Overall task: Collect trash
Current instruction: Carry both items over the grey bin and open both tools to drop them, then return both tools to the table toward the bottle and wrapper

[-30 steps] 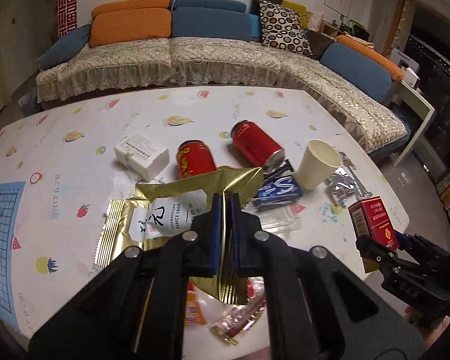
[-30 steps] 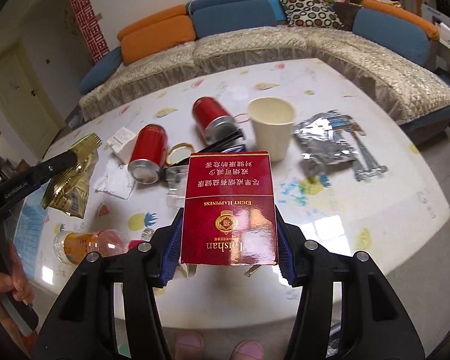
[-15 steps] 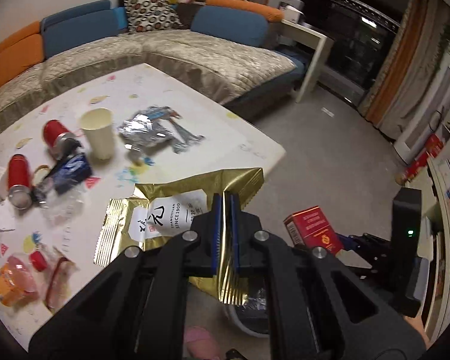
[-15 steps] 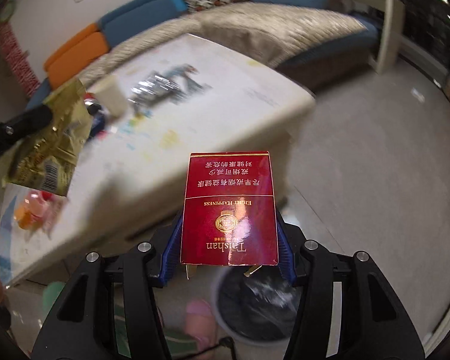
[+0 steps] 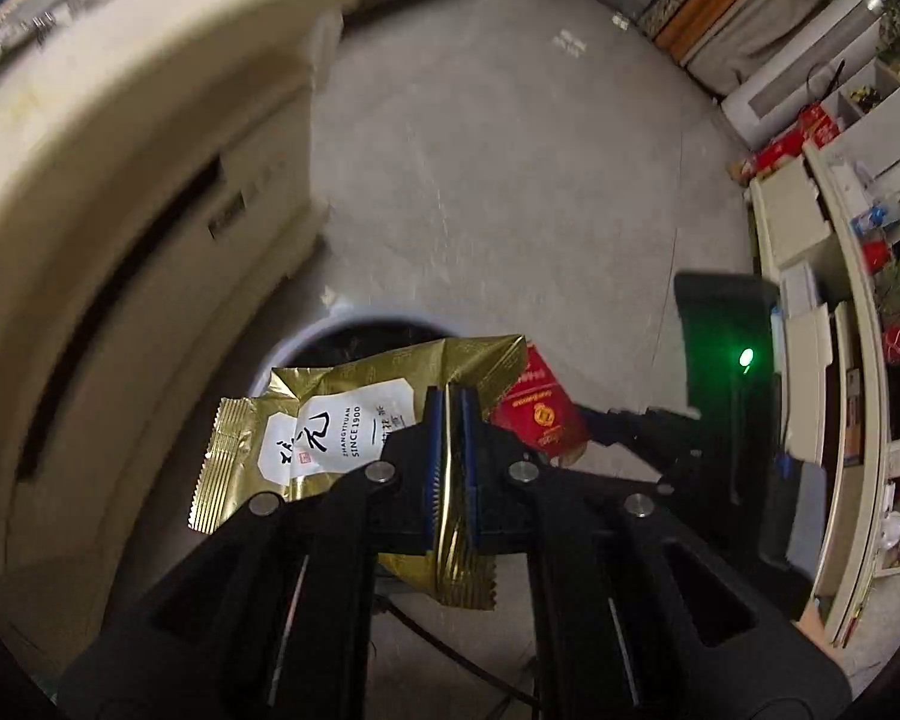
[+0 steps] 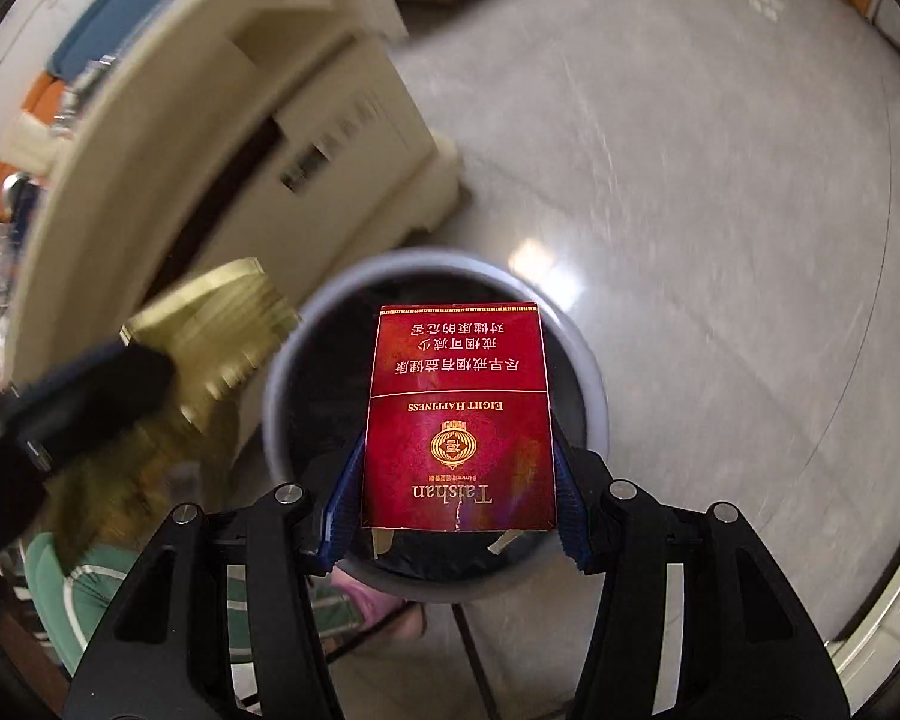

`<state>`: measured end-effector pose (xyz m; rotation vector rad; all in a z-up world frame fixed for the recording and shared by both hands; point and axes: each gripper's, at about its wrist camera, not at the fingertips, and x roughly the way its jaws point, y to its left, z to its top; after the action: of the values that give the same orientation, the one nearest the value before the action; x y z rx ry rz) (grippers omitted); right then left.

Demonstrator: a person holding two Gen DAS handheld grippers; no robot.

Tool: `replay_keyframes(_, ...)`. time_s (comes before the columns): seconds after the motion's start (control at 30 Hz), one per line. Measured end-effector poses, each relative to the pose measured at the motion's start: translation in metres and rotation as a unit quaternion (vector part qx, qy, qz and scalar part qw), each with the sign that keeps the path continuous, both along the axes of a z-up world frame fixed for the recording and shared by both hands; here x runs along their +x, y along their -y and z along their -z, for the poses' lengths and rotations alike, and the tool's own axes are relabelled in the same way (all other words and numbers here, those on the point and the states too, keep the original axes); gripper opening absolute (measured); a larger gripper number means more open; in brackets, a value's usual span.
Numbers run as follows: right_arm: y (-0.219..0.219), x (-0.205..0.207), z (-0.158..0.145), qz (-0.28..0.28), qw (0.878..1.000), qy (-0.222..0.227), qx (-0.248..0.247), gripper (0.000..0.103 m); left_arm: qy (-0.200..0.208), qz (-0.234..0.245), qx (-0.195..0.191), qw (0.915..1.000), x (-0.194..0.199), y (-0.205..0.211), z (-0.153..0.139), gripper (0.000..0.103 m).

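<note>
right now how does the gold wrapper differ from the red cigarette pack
The gold wrapper is thin, crinkled foil pinched flat in the left gripper; the red cigarette pack is a rigid box spreading the right gripper wide. The wrapper hangs at the trash bin rim; the pack sits squarely over its opening. Both are held.

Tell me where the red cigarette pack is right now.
The red cigarette pack is clamped between the right gripper's fingers, centre of the right wrist view, directly over the round trash bin on the floor, with the gold wrapper to its left.
</note>
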<state>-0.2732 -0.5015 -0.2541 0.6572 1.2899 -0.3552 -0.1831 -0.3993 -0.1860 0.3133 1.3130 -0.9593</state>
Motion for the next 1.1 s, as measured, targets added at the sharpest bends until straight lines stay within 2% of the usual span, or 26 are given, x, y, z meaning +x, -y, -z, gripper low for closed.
replay_keyframes(0.1,0.004,-0.002,0.023,0.008,1.0,-0.02,0.018,0.056,-0.026,0.001,0.029,0.9992,-0.004,0.005,0.03,0.01)
replay_keyframes(0.13,0.005,-0.001,0.029,0.008,0.999,-0.025,0.019,0.056,-0.029,0.0,0.034,0.999,-0.006,0.005,0.037,0.016)
replay_keyframes(0.2,0.006,0.001,0.038,0.006,0.999,-0.034,0.021,0.056,-0.033,-0.002,0.04,0.9986,-0.006,0.008,0.047,0.016)
replay_keyframes(0.27,0.008,0.001,0.045,0.007,0.999,-0.041,0.022,0.057,-0.037,-0.001,0.041,0.9985,-0.006,0.009,0.051,0.023)
replay_keyframes(0.3,0.01,-0.001,0.047,0.008,0.999,-0.043,0.022,0.059,-0.036,0.0,0.044,0.9984,-0.004,0.01,0.052,0.026)
replay_keyframes(0.37,0.015,-0.003,0.049,0.014,0.999,-0.042,0.026,0.064,-0.028,-0.004,0.043,0.9987,0.0,0.008,0.05,0.048)
replay_keyframes(0.47,0.016,-0.003,0.047,0.016,0.999,-0.037,0.017,0.069,-0.016,-0.009,0.032,0.9993,0.006,0.002,0.046,0.052)
replay_keyframes(0.53,0.018,-0.003,0.043,0.017,0.999,-0.033,0.013,0.076,-0.007,-0.012,0.033,0.9994,0.011,-0.001,0.044,0.053)
replay_keyframes(0.63,0.02,-0.002,0.037,0.014,1.0,-0.026,0.011,0.077,0.001,-0.02,0.031,0.9993,0.018,-0.005,0.041,0.069)
replay_keyframes(0.7,0.021,-0.002,0.032,0.014,1.0,-0.021,0.01,0.078,0.008,-0.023,0.031,0.9992,0.021,-0.008,0.038,0.07)
replay_keyframes(0.83,0.023,-0.002,0.017,0.017,1.0,-0.006,0.009,0.078,0.017,-0.027,0.026,0.9992,0.027,-0.013,0.026,0.07)
replay_keyframes(0.93,0.025,0.0,-0.003,0.018,1.0,0.011,0.0,0.078,0.027,-0.031,0.006,0.9991,0.032,-0.021,0.007,0.07)
replay_keyframes(1.0,0.024,0.005,-0.024,0.008,1.0,0.028,-0.01,0.078,0.055,-0.035,-0.005,0.9979,0.036,-0.028,-0.015,0.07)
replay_keyframes(1.1,0.013,0.022,-0.063,-0.026,0.997,0.062,-0.029,0.08,0.101,-0.053,-0.023,0.9932,0.045,-0.049,-0.053,0.082)
